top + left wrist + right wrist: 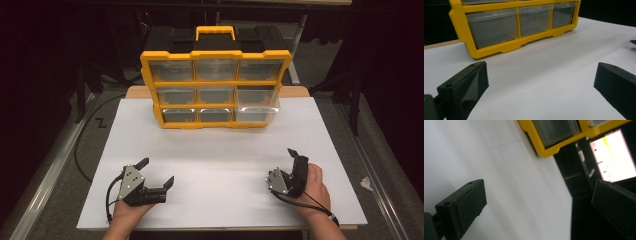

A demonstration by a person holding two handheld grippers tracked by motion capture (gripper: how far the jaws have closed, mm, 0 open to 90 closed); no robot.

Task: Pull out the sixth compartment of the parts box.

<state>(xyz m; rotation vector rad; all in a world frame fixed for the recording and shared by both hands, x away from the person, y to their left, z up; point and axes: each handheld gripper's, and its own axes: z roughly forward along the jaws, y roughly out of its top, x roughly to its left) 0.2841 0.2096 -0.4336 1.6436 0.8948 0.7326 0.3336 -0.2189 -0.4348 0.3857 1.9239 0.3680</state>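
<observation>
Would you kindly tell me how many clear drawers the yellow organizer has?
9 in the organizer: three top, three middle, three bottom; the bottom-right drawer is pulled out.

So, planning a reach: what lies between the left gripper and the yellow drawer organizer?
Only bare white board, as the high view shows, between the left gripper and the yellow drawer organizer.

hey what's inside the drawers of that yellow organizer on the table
The clear drawers of the yellow organizer look empty; nothing shows through their fronts. Their back parts are dim, so small items there cannot be ruled out.
</observation>
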